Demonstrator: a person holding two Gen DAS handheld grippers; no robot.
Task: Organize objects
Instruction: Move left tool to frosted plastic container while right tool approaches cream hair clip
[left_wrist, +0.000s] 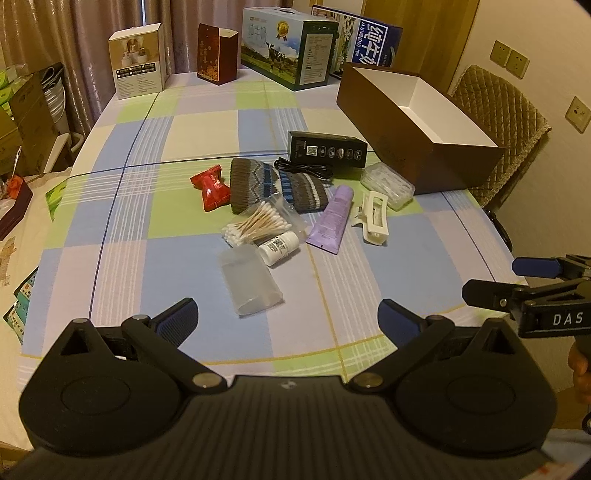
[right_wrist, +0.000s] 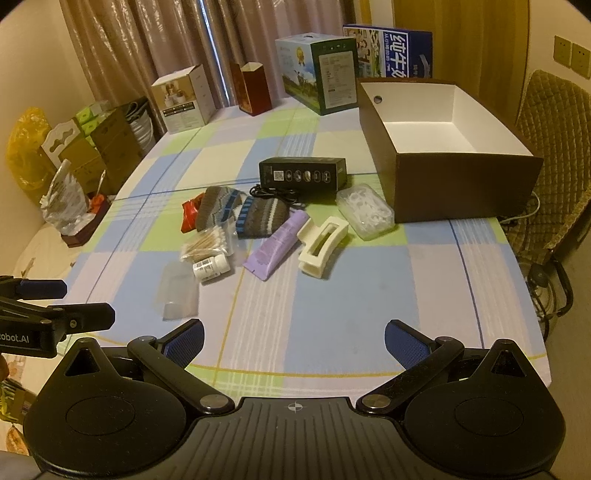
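Observation:
A heap of small items lies mid-table: knitted gloves (left_wrist: 275, 184), a red packet (left_wrist: 209, 186), a bag of cotton swabs (left_wrist: 258, 221), a white bottle (left_wrist: 279, 248), a frosted plastic case (left_wrist: 249, 280), a purple tube (left_wrist: 332, 219), a cream hair claw (left_wrist: 375, 218), a clear floss-pick box (left_wrist: 388, 184), a black carton (left_wrist: 327, 149) with a black cable (left_wrist: 306, 170). An empty brown box (left_wrist: 413, 155) with white inside stands to the right. My left gripper (left_wrist: 288, 317) hovers open above the near table. My right gripper (right_wrist: 293, 339) is open too, nothing between its fingers.
Several cartons stand along the far edge: a white one (left_wrist: 138, 61), a dark red one (left_wrist: 216, 55), a cow-print one (left_wrist: 288, 48), a blue one (left_wrist: 373, 40). A quilted chair (left_wrist: 506, 122) is behind the brown box. Boxes and bags crowd the left side (right_wrist: 92, 147).

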